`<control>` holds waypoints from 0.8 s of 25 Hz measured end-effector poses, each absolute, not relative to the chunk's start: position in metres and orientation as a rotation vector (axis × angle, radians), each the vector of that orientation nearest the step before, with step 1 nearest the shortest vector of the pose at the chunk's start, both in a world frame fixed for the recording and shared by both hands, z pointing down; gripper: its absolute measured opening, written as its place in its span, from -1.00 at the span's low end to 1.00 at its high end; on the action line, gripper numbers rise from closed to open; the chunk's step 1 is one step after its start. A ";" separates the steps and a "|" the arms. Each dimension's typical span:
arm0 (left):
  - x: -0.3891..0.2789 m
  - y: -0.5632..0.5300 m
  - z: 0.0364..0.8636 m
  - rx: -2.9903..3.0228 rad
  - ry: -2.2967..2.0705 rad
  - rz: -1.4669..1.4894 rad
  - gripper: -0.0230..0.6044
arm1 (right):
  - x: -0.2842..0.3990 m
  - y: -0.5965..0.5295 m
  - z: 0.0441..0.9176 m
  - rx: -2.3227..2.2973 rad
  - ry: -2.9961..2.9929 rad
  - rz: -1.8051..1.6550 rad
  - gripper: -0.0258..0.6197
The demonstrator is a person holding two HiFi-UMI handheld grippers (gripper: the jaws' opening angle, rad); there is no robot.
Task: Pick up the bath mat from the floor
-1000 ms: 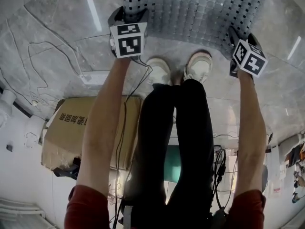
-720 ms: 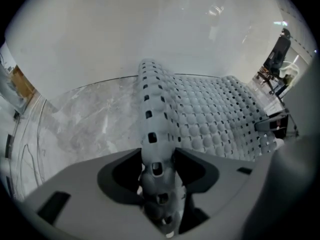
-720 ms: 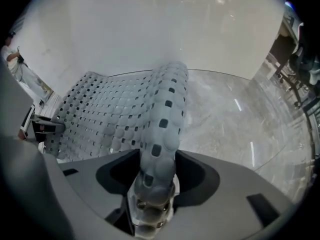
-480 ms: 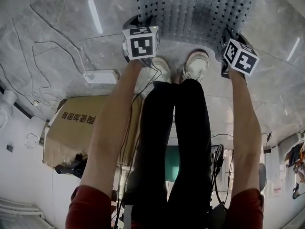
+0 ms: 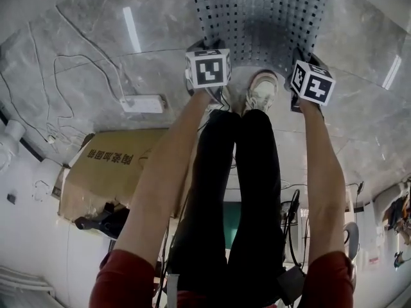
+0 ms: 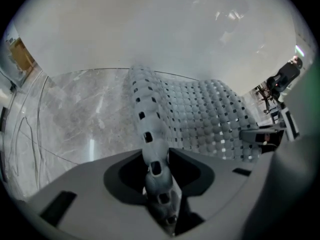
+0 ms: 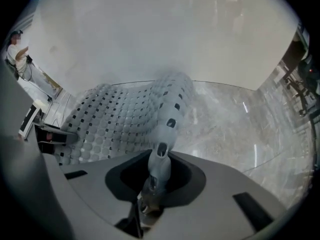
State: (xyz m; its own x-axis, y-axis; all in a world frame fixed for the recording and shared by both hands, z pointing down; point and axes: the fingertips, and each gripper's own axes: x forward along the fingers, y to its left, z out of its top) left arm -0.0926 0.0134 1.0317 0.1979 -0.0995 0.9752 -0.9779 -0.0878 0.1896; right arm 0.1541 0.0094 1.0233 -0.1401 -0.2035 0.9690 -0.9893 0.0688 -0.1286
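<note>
A grey bath mat (image 5: 263,11) with rows of square holes lies on the marble floor ahead of the person's shoes, its near edge lifted off the floor. My left gripper (image 5: 200,76) is shut on the mat's near left corner; the pinched edge (image 6: 152,171) runs up between its jaws. My right gripper (image 5: 302,85) is shut on the near right corner, whose edge (image 7: 159,166) folds up between the jaws. Both pairs of jaws have just been closing with the mat between them. The mat (image 6: 200,119) sags between the two grips.
A white power strip (image 5: 142,103) with cables lies on the floor at the left. A cardboard box (image 5: 109,172) sits lower left. The person's white shoes (image 5: 260,92) stand just behind the mat's near edge. Equipment and a standing person (image 7: 17,54) are far off.
Both grippers moved inward toward each other and up, and the mat's near edge rose with them and bunched narrower. The jaws closed on the mat's corners.
</note>
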 end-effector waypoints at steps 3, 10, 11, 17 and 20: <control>-0.089 0.021 1.016 1.411 -1.081 1.071 -0.51 | 0.147 0.019 1.010 1.222 -1.480 1.176 -0.72; -0.096 0.041 0.972 1.368 -1.055 1.113 -0.52 | 0.128 0.045 0.967 1.168 -1.462 1.198 -0.73; -0.096 0.044 0.967 1.366 -1.050 1.112 -0.52 | 0.125 0.049 0.960 1.161 -1.461 1.203 -0.73; -0.104 0.064 0.917 1.302 -1.047 1.134 -0.52 | 0.116 0.069 0.914 1.136 -1.452 1.216 -0.73; -0.098 0.071 0.890 1.297 -1.051 1.118 -0.52 | 0.118 0.074 0.888 1.131 -1.448 1.218 -0.73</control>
